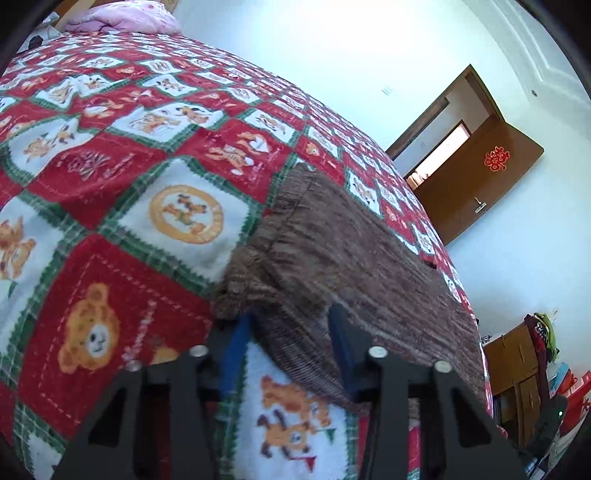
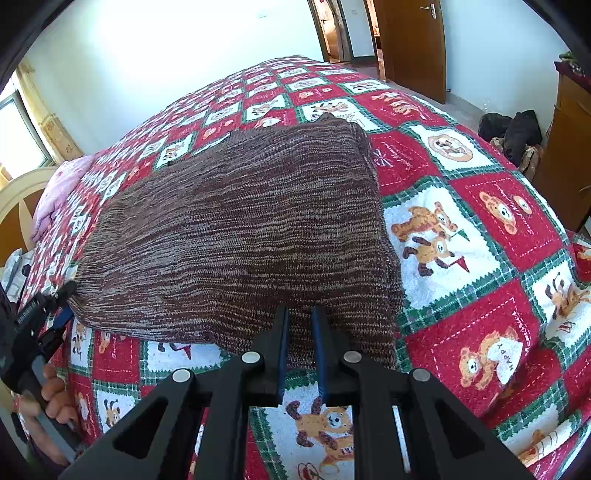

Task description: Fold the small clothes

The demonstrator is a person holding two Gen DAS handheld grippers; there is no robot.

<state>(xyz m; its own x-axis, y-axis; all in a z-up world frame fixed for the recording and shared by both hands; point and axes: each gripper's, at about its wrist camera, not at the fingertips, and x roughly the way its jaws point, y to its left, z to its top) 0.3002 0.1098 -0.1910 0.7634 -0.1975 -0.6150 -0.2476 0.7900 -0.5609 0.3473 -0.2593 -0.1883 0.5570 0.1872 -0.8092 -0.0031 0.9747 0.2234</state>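
Note:
A brown knitted garment (image 2: pixel 240 229) lies spread flat on the red, white and green patchwork bedspread (image 2: pixel 480 229). It also shows in the left wrist view (image 1: pixel 351 251). My left gripper (image 1: pixel 291 317) is open, its blue-padded fingers astride the garment's near edge at a bunched corner. It shows at the left edge of the right wrist view (image 2: pixel 61 302), held by a hand. My right gripper (image 2: pixel 300 314) has its fingers close together with a narrow gap, pinching the garment's near edge at the other end.
A pink quilt (image 1: pixel 122 18) lies at the head of the bed. A brown door (image 1: pixel 476 181) stands open in the white wall. A wooden cabinet (image 1: pixel 517 369) with clothes on it stands beside the bed. Dark bags (image 2: pixel 513 133) sit on the floor.

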